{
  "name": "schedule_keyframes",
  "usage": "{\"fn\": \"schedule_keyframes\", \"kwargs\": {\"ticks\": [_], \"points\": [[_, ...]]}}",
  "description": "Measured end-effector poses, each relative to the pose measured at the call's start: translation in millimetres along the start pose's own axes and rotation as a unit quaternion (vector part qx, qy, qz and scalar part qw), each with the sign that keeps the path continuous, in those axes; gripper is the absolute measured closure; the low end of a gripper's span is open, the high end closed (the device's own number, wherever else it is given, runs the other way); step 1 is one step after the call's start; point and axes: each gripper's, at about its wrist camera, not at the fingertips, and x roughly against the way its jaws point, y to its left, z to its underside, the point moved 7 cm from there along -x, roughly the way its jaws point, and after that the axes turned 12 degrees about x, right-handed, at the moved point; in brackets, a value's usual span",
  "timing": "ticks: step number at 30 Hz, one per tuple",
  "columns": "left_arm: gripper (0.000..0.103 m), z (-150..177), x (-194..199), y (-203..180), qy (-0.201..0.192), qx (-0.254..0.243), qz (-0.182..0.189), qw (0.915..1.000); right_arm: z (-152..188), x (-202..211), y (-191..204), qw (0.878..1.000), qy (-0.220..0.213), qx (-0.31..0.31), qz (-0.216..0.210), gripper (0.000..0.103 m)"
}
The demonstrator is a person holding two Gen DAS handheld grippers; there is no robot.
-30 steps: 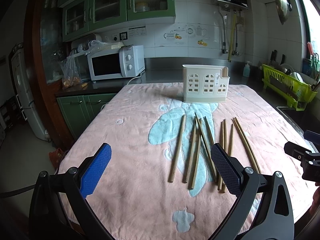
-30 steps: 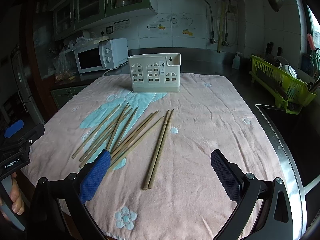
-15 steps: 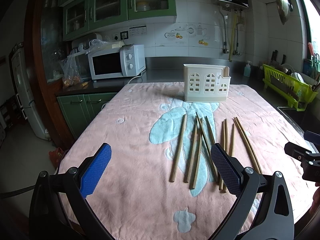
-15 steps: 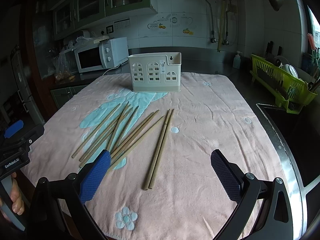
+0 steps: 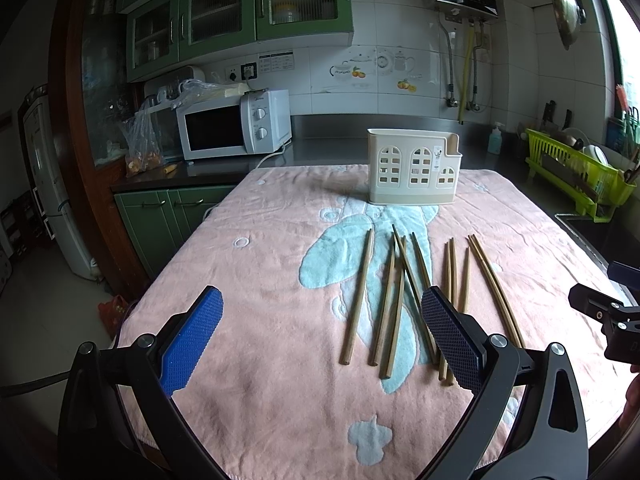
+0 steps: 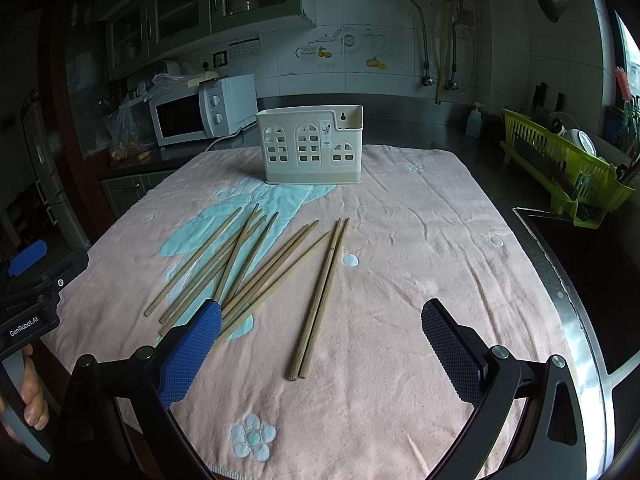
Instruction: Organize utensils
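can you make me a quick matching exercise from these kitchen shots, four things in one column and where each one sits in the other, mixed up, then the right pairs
Things:
1. chopsticks
2. utensil holder
3. microwave
4. dish rack

Places:
A. upright at the far end of the pink towel
B. on the counter at the far left, beyond the towel
C. lying flat on the towel, loose, near the grippers
D. on the counter at the right, by the sink edge

Pairs: 1-C, 2-A, 3-B, 4-D
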Motion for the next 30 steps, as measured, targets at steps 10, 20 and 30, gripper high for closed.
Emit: {"fn": "schedule_keyframes", "kwargs": {"ticks": [10, 20, 30], "points": [[0.005, -0.5, -0.8, 3.4, -0.002, 0.0, -0.001, 1.0, -0.5, -3.0, 1.2, 1.0, 0.0, 0.002, 0.0, 0.006], [0.005, -1.9, -3.0, 2.1, 0.005, 0.005, 0.005, 1.0, -2.3, -3.2, 1.0, 1.0, -0.001, 0.001, 0.0, 0.006], [0.007, -1.4, -17.2, 11.1, 0.015, 0.004, 0.006, 0.9999, 4.0, -10.9, -3.8, 1.0, 0.008, -0.001, 0.001, 0.006]]}}
